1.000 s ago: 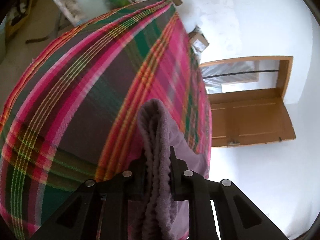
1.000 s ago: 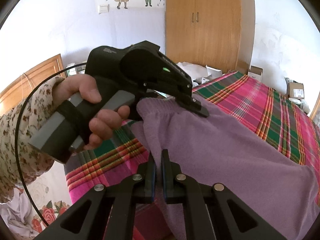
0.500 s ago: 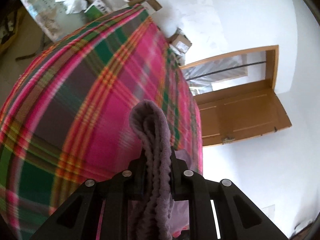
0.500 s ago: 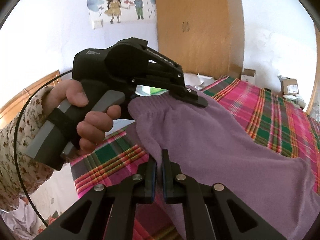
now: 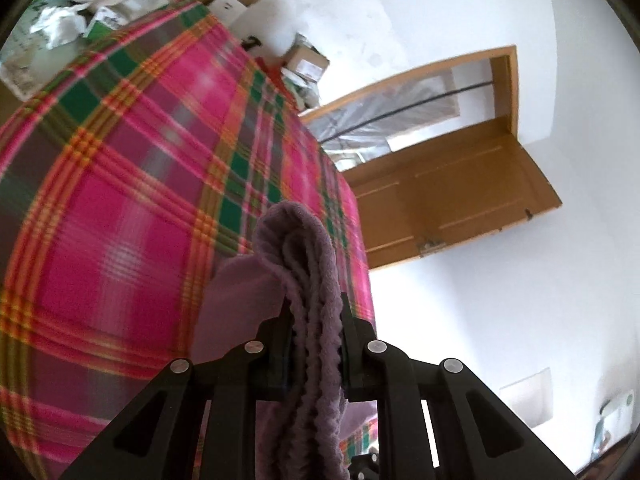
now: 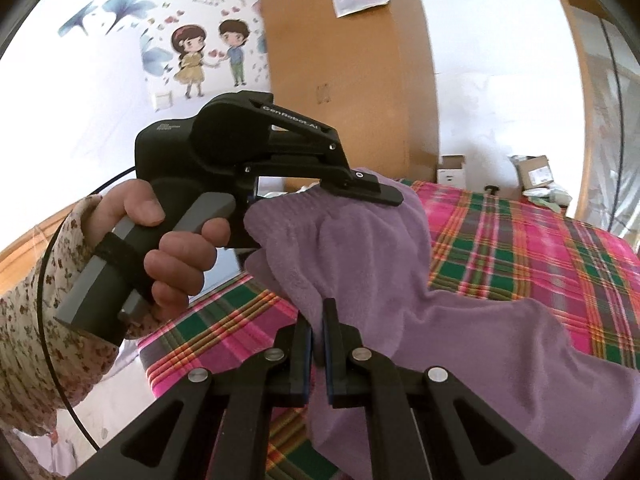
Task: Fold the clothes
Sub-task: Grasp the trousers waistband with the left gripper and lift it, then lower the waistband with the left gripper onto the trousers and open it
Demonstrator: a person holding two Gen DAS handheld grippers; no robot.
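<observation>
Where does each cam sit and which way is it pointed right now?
Left wrist: on the left claw, facing across the plaid bedspread toward an open wooden door; own fingers clamp the purple garment.
Right wrist: on the right claw, facing the wardrobe and wall stickers; own fingers pinch the garment; the person's left hand and floral sleeve show, holding the left claw.
Shared: purple garment, bedspread, left claw.

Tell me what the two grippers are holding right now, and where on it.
Both hold the purple garment: left gripper on its ribbed waistband, right gripper on an edge just below.
</observation>
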